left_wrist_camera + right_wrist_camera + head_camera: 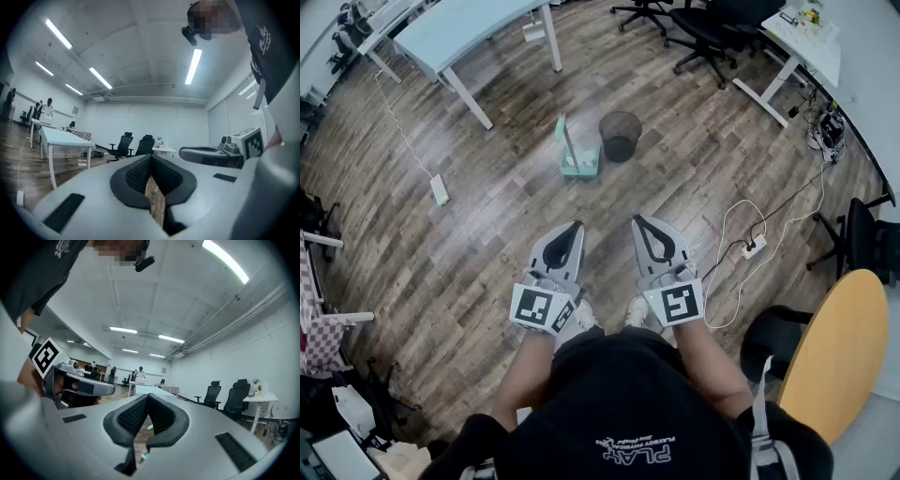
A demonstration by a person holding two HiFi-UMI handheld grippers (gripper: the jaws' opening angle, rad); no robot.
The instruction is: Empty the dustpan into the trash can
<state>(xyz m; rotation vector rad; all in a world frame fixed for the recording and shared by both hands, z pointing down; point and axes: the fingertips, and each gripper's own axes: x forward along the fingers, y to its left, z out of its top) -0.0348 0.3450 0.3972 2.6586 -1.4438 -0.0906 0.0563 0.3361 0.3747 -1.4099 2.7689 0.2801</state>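
In the head view a teal dustpan (579, 161) with an upright handle stands on the wooden floor, and a black mesh trash can (621, 136) is just to its right. Both are well ahead of me. My left gripper (576, 227) and right gripper (639, 221) are held side by side in front of my body, pointing level toward them, each shut with nothing between its jaws. In the right gripper view a sliver of the teal dustpan (149, 427) shows through the gap behind the closed tips. The left gripper view shows only floor through that gap.
A light blue table (459, 28) stands at the far left, with office chairs (712, 28) and a white desk (806, 37) at the far right. A power strip with white cable (755, 247) lies right of me, and a round wooden table (839, 356) is at the near right.
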